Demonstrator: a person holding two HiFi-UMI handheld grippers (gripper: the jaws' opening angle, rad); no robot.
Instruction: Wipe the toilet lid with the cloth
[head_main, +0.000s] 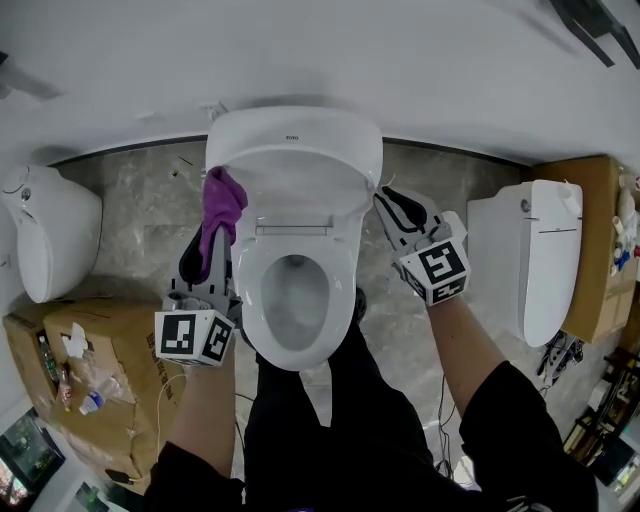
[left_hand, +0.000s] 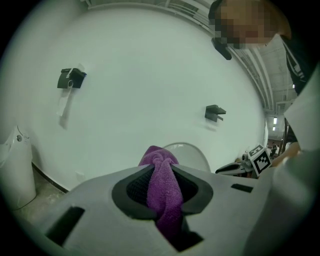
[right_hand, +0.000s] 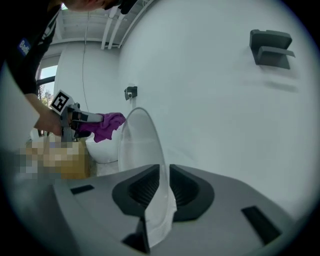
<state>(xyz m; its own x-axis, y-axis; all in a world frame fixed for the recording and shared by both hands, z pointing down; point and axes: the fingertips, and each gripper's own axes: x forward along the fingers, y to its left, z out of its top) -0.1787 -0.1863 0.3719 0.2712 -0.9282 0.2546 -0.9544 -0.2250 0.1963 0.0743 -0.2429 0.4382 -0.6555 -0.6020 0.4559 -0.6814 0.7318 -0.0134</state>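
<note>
Fingers of the left gripper clamp the purple cloth against the raised toilet lid's left edge, the right gripper pinches the lid's right edge, so wiping looks barely begun; next, press and sweep across.

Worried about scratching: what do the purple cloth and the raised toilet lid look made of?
The cloth looks like soft microfibre or terry: a fuzzy, matte nap, bunched in limp folds. The toilet lid is probably hard, smooth white plastic, going by its thin edge and soft sheen.
</note>
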